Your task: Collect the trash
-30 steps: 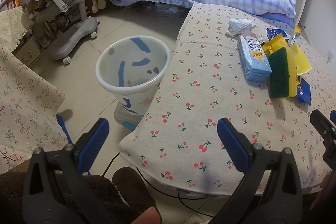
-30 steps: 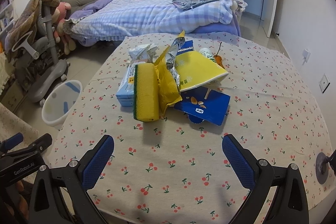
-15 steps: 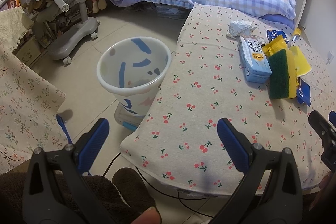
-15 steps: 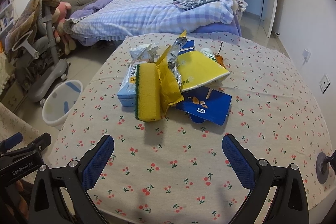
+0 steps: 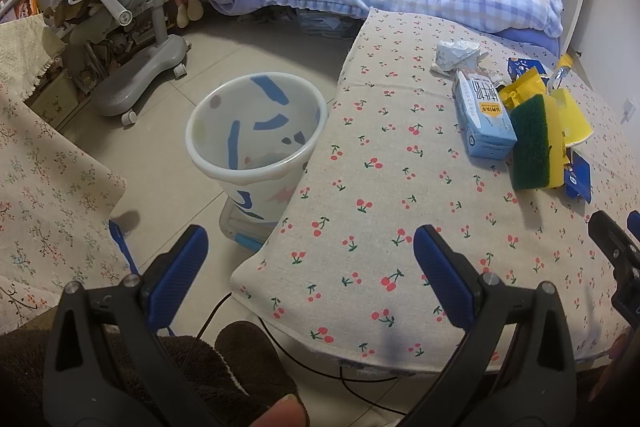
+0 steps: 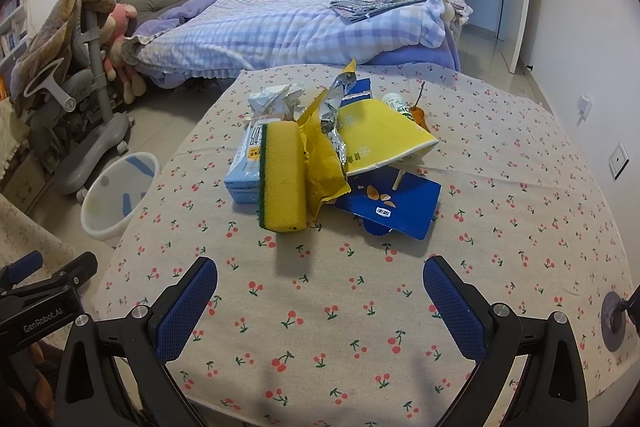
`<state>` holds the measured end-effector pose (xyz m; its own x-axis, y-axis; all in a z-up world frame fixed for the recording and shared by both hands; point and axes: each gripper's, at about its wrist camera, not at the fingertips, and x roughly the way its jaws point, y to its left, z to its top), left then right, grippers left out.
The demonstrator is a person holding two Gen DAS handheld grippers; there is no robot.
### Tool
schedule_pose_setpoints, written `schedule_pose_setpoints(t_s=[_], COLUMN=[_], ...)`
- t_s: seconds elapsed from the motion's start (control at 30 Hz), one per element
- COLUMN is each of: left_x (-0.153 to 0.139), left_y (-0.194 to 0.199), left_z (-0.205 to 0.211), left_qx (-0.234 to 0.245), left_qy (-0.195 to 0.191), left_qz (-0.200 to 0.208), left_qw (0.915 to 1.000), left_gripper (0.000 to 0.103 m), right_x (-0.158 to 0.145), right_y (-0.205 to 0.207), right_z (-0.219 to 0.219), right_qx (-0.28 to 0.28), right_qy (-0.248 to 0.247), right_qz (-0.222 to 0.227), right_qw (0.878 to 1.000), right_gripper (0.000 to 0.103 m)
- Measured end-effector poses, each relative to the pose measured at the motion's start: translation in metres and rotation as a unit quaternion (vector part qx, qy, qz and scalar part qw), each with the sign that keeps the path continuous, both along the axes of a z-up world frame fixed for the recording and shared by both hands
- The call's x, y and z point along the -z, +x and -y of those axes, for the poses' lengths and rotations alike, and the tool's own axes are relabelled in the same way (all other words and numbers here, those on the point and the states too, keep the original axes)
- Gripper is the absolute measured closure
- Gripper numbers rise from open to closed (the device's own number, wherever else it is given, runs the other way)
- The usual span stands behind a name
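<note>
Left gripper (image 5: 308, 263) level over the table's near corner, tongs spread, empty (bin (image 5: 256, 139) ahead). Right gripper (image 6: 320, 291) faces the sponge (image 6: 282, 179), spread, holding nothing.

Right gripper (image 6: 320, 301) agape, short of sponge (image 6: 282, 177) amid trash

"GenRobot.AI" printed on the left tool (image 6: 44, 315), Chinese label on blue carton (image 5: 482, 113) unreadable
</note>
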<state>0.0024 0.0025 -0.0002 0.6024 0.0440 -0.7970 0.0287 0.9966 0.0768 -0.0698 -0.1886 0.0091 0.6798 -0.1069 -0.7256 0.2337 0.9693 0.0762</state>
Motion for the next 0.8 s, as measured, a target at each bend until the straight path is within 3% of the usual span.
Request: schedule_pose_setpoints(t_s=[0.6,0.8], left_x=[-0.002,-0.016], left_y=[0.007,0.033], left_z=[0.003,0.022], left_qx=[0.020,0.085], left_qy=[0.001,0.026], left_qz=[-0.023,-0.047], left_qw=[0.9995,0.9949], left_gripper=[0.001,0.001], right_x=[-0.001,-0.018], right_y=[0.002,0.021], right_z=[0.005,0.033], right_qx=[0.004,-0.014], right_qy=[-0.003,-0.001], right_qz=[-0.017,-0.060], right_qw=[1.000,0.998], right_gripper=[0.000,0.000])
